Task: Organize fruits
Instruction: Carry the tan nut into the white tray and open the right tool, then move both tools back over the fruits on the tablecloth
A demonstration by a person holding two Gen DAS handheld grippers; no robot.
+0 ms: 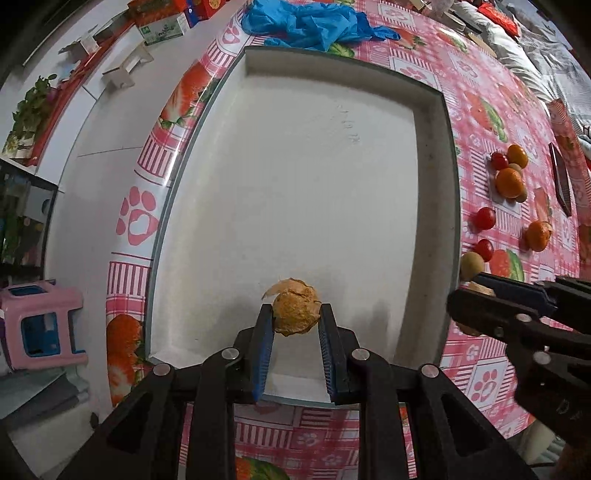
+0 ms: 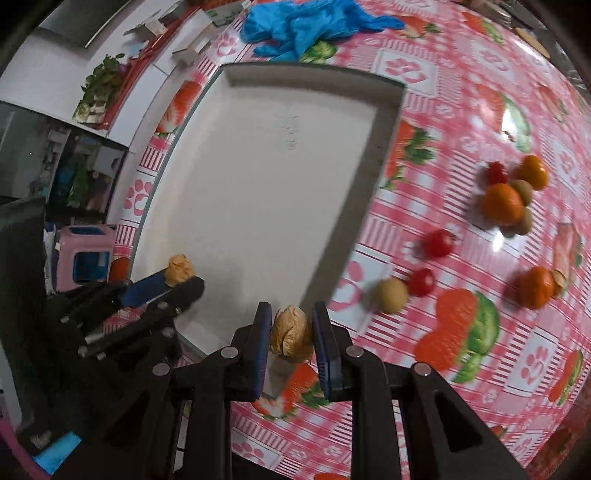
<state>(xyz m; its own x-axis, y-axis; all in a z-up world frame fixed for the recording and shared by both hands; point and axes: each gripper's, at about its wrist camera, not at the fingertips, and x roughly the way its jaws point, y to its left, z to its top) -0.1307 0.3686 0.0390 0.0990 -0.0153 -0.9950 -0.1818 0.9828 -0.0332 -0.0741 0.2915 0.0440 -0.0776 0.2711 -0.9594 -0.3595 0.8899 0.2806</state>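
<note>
Both fingers pinch a walnut [image 1: 295, 311] [image 2: 291, 339] each at mid-shell – light, hard, rounded, prone to roll – above the tray [image 1: 436, 155]

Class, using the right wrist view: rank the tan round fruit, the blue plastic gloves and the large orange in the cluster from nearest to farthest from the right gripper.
1. Tan round fruit, on the tablecloth just right of the right gripper.
2. Large orange, farther right, in the fruit cluster.
3. Blue plastic gloves, beyond the white tray's far edge.
</note>
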